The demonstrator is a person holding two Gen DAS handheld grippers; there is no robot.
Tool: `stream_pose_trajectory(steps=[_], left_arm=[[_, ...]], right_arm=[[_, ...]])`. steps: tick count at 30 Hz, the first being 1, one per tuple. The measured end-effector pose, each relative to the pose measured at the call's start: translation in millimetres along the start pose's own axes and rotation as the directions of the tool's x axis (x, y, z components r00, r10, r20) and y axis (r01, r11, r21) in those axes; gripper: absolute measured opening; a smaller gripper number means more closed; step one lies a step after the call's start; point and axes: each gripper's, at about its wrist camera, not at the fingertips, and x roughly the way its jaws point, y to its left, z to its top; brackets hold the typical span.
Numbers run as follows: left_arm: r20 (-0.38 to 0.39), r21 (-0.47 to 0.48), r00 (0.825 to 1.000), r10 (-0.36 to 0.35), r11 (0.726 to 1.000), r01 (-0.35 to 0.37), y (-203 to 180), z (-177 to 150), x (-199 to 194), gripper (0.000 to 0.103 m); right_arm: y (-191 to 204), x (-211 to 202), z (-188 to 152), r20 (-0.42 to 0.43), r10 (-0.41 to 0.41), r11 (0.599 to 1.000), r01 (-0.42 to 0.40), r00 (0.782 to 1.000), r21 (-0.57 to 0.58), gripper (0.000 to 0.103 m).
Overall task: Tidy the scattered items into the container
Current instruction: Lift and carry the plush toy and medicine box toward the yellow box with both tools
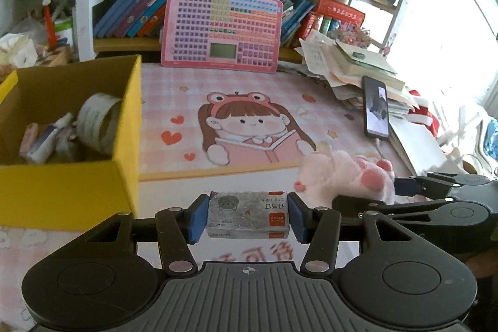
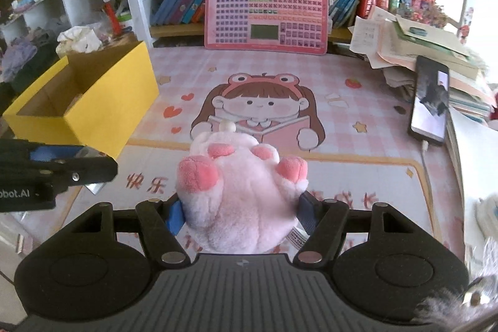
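The yellow cardboard box (image 1: pixel 71 176) stands on the surface, ahead and left of both jaws, with a tape roll (image 1: pixel 98 122) inside. The right gripper (image 2: pixel 239 215) jaws grasp a pink plush toy (image 2: pixel 239 192). The left gripper (image 1: pixel 248 218) jaws clench a staples box (image 1: pixel 248 213).
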Motion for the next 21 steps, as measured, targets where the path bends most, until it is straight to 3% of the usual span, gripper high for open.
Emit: stream_pose_trajectory(steps=[9, 21], left_arm=[[-0.018, 0.018, 0.999, -0.047, 0.999, 0.048, 35.1, -28.5, -43.2, 0.052], [-0.013, 0.016, 0.999, -0.052, 0.999, 0.052, 79.6, -62.5, -95.2, 0.052]], right_arm=[[58.1, -32.5, -33.4, 0.003, -0.057, 0.998, 0.057, 0.998, 0.013, 0.067], [121.7, -53.3, -64.8, -0.018, -0.041, 0.997, 0.042, 0.999, 0.072, 0.067]])
